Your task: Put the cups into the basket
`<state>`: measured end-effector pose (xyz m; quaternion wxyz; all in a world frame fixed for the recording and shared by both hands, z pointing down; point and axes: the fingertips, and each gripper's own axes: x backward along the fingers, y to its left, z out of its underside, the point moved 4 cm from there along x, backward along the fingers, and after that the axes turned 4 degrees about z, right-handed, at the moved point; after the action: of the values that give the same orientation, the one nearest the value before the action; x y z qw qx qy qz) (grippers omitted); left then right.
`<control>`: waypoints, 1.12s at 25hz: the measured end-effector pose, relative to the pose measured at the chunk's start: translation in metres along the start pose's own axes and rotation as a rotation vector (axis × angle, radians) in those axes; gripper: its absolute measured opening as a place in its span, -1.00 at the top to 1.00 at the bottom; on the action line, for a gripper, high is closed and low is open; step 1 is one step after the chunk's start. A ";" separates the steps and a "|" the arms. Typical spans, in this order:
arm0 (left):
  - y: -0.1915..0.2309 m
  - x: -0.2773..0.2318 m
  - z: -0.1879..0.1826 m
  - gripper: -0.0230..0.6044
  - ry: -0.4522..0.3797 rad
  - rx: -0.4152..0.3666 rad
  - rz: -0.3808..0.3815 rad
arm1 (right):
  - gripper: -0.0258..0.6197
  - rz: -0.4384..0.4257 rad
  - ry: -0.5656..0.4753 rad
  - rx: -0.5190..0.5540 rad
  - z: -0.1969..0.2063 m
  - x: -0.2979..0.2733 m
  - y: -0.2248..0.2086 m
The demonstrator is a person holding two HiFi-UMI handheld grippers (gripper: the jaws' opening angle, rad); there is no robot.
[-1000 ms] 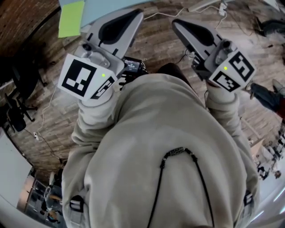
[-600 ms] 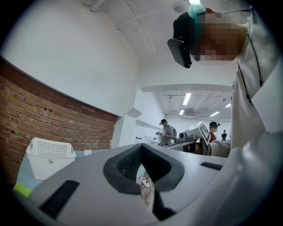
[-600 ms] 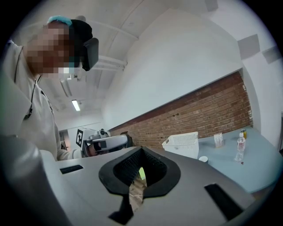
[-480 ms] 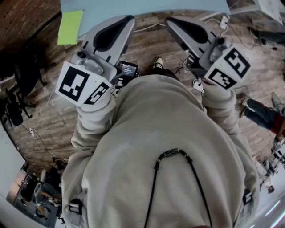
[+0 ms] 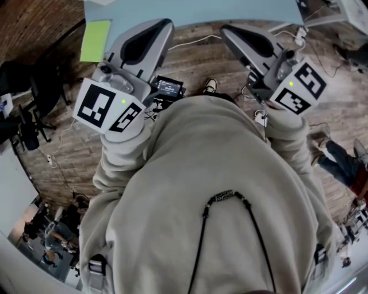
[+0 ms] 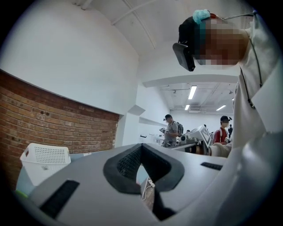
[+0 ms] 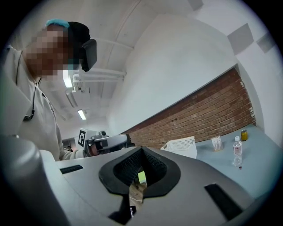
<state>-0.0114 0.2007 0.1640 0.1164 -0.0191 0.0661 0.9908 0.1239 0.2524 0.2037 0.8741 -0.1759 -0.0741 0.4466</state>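
No cup shows in any view. The white perforated basket [image 6: 44,161] stands on the light blue table [image 5: 201,11]; in the right gripper view the basket [image 7: 181,145] is at the table's far side by the brick wall. My left gripper [image 5: 164,24] and right gripper [image 5: 228,30] are held level side by side in front of my chest, tips near the table's near edge. Both have their jaws together with nothing between them. The left gripper [image 6: 141,146] and right gripper [image 7: 141,149] each show closed tips in their own views.
A lime green sheet [image 5: 95,40] lies on the table's left corner. A clear water bottle [image 7: 238,152], a small yellow bottle [image 7: 243,134] and a small card stand [image 7: 216,143] stand on the table. Cables and a black device [image 5: 168,87] lie on the wooden floor. People stand in the background.
The table edge and green sheet have slid lower in the head view, so I and both grippers have come closer to the table. The jaws have stayed together.
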 end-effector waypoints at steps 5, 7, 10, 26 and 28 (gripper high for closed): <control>-0.013 -0.017 -0.019 0.94 0.013 -0.077 -0.011 | 0.88 0.007 -0.041 -0.040 -0.003 0.025 -0.014; -0.014 -0.027 -0.027 0.94 0.019 -0.105 -0.003 | 0.88 0.022 -0.059 -0.050 -0.006 0.033 -0.023; -0.017 -0.043 -0.032 0.94 0.023 -0.093 0.017 | 0.88 0.049 -0.094 -0.045 -0.012 0.051 -0.036; 0.004 -0.114 -0.039 0.94 -0.057 -0.075 0.229 | 0.88 0.236 -0.124 0.013 -0.033 0.072 -0.066; 0.015 -0.121 -0.040 0.94 -0.061 -0.067 0.241 | 0.88 0.234 -0.122 0.016 -0.037 0.062 -0.068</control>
<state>0.1036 0.1536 0.1323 -0.0024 0.0154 0.0311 0.9994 0.2221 0.2570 0.1930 0.8112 -0.1490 -0.1025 0.5562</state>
